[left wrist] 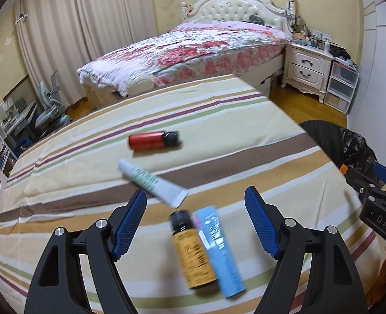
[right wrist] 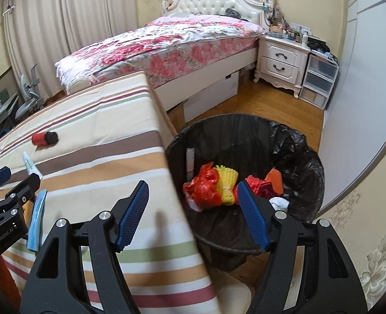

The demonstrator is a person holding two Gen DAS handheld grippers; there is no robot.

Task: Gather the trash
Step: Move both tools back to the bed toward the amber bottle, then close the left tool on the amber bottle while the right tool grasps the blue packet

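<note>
Left gripper (left wrist: 195, 198): we are holding it wide apart, gripping nothing, above the amber bottle (left wrist: 194, 251) and blue tube (left wrist: 220, 251), which are lying side by side, touching.
Right gripper (right wrist: 193, 196): we are keeping it spread and empty, straddling the table edge (right wrist: 176, 183) and the bin (right wrist: 308, 162).
Remaining trash: white tube (left wrist: 152, 183) and red bottle (left wrist: 153, 140) are lying apart on the striped cloth (left wrist: 88, 157).
Bin: it is standing just beside the table, holding red and yellow wrappers (right wrist: 214, 185).
Open room: we are seeing bare wood floor (right wrist: 266, 104) beyond the bin.
</note>
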